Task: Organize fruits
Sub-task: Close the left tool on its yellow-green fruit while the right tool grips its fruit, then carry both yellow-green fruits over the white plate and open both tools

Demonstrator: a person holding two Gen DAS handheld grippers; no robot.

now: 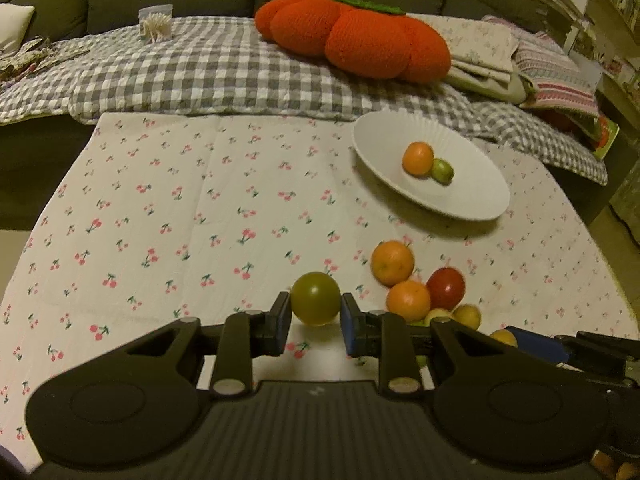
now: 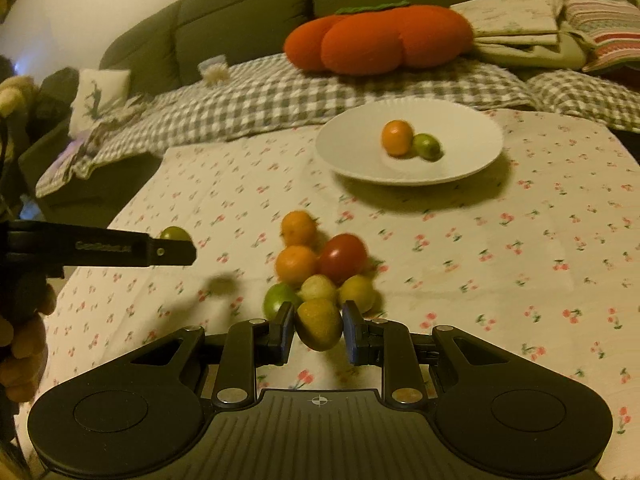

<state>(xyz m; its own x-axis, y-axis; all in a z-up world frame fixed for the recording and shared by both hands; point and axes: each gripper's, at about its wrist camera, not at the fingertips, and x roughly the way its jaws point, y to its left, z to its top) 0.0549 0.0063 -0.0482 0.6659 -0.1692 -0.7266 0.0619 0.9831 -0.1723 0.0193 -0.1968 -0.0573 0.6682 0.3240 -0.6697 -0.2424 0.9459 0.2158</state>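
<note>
My left gripper (image 1: 315,322) is shut on a green tomato (image 1: 315,298) and holds it above the cherry-print cloth; it also shows from the side in the right wrist view (image 2: 176,250). My right gripper (image 2: 318,330) is shut on a yellow-green fruit (image 2: 319,323) at the near edge of the fruit pile. The pile holds two oranges (image 2: 297,264), a red tomato (image 2: 343,258) and small green and yellow fruits (image 2: 357,293). A white plate (image 2: 360,160) further back holds an orange (image 2: 397,137) and a green fruit (image 2: 426,146).
The table wears a cherry-print cloth (image 1: 180,220). Behind it a sofa carries a checked blanket (image 1: 208,68), an orange pumpkin cushion (image 1: 360,36) and folded linens (image 1: 484,56). The pile also shows in the left wrist view (image 1: 408,284), right of my left gripper.
</note>
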